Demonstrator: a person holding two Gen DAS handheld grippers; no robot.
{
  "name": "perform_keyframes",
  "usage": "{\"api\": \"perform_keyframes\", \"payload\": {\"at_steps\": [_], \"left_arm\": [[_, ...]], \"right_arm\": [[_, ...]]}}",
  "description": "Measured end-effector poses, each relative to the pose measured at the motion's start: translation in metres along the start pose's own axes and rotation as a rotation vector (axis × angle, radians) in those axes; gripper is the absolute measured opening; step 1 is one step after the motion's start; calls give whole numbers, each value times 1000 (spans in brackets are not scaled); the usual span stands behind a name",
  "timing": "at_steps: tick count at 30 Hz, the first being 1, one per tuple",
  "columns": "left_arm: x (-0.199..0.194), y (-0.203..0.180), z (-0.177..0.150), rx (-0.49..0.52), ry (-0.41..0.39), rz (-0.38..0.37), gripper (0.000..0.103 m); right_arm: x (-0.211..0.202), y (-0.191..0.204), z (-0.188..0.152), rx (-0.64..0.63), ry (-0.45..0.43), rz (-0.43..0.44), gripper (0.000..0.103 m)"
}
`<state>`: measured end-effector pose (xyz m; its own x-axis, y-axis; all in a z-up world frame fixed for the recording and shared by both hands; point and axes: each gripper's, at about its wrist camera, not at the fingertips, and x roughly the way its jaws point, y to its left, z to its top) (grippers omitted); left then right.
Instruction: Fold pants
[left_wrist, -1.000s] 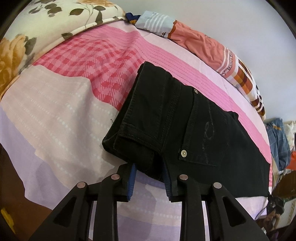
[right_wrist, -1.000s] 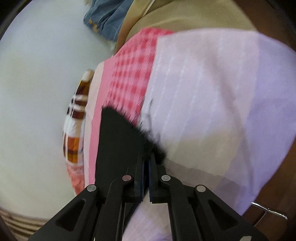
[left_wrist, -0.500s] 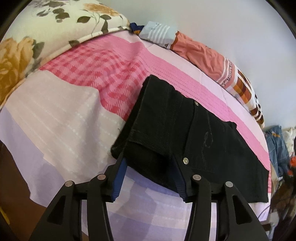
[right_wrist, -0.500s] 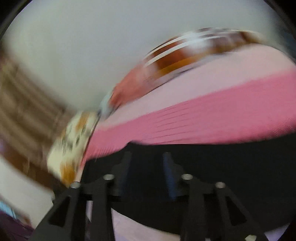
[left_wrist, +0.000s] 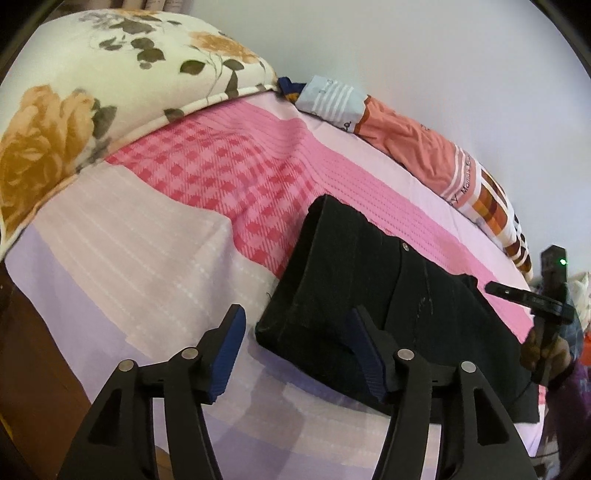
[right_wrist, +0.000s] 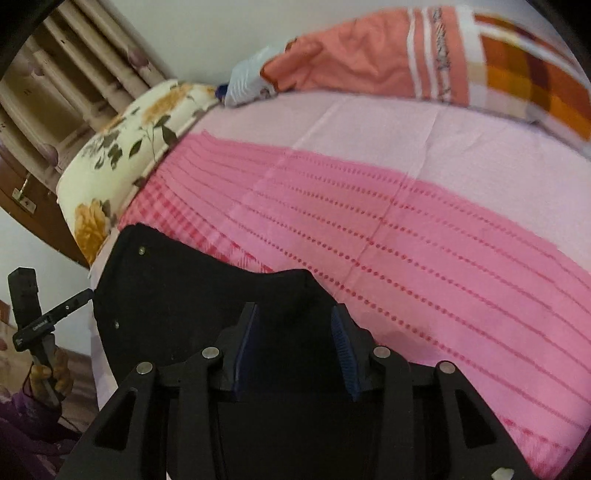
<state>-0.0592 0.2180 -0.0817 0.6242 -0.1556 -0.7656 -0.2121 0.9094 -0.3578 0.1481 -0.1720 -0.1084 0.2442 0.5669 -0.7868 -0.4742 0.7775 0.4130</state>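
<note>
- one pair of black pants (left_wrist: 373, 291), folded, flat on the bed (left_wrist: 155, 258)
- two pillows: floral pillow (left_wrist: 92, 88), orange checked pillow (left_wrist: 424, 147)
- left tongs (left_wrist: 295, 350) angled down, jaws opening, gripping nothing, pants edge between
- right tongs (right_wrist: 293, 349) partly open over pants, gripping nothing

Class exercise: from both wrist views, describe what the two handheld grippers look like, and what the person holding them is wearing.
Both the left gripper and the right gripper are matte black, with triangular cut-out linkages, round silver rivets and ribbed blue pads. Seen from the other side, each has a black handle; one carries a green light. The person wears a purple sleeve.
</note>
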Motion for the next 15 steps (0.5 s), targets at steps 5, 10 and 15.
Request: {"api": "perform_keyframes", "payload": {"at_steps": [5,10,15], "left_arm": [[14,-6,-5,32,51,25,62],[16,-3,-6,21,49,35,70],[17,1,-7,6,55,37,74]], "right_arm": [[12,14,2,-76,41,58,15],[18,20,5,-139,58,27,9],[5,9,11,-102,-5,30,6]]}}
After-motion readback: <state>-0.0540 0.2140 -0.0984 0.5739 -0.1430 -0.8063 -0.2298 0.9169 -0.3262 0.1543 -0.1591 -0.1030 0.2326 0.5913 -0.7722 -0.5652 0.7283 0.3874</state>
